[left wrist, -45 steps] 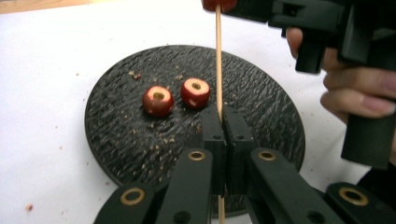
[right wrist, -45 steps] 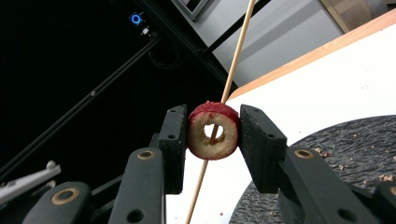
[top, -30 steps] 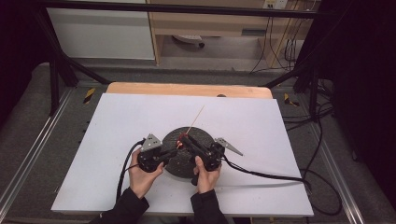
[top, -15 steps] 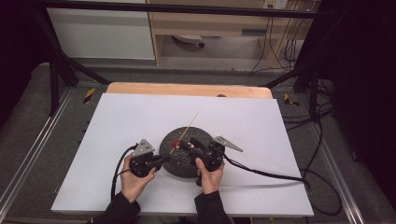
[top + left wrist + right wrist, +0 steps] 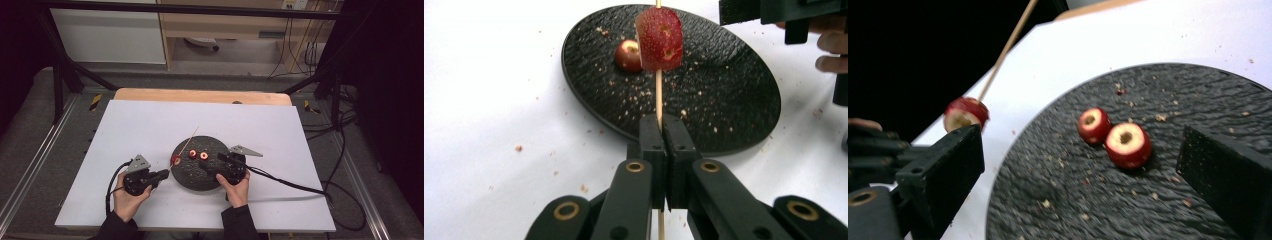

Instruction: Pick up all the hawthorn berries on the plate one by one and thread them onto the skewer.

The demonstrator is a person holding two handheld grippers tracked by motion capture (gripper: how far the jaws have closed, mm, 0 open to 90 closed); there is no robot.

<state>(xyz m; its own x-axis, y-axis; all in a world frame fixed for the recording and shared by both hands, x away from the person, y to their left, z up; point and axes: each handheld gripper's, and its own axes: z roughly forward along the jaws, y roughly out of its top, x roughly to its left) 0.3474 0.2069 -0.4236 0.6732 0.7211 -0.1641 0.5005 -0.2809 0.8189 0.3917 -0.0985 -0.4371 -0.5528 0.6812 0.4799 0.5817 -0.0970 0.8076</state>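
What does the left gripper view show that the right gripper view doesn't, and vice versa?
Left gripper view: the left hand-held gripper shut on the skewer below a speared red fruit piece. Right gripper view: the right hand-held gripper, jaws just opened and empty, above two cored fruit pieces side by side. Both: the black plate, skewer and speared piece.

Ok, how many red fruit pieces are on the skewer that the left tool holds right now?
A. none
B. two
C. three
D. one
D: the left tool is clamped on the skewer, which carries a single red fruit piece; two more cored pieces lie loose on the black plate.
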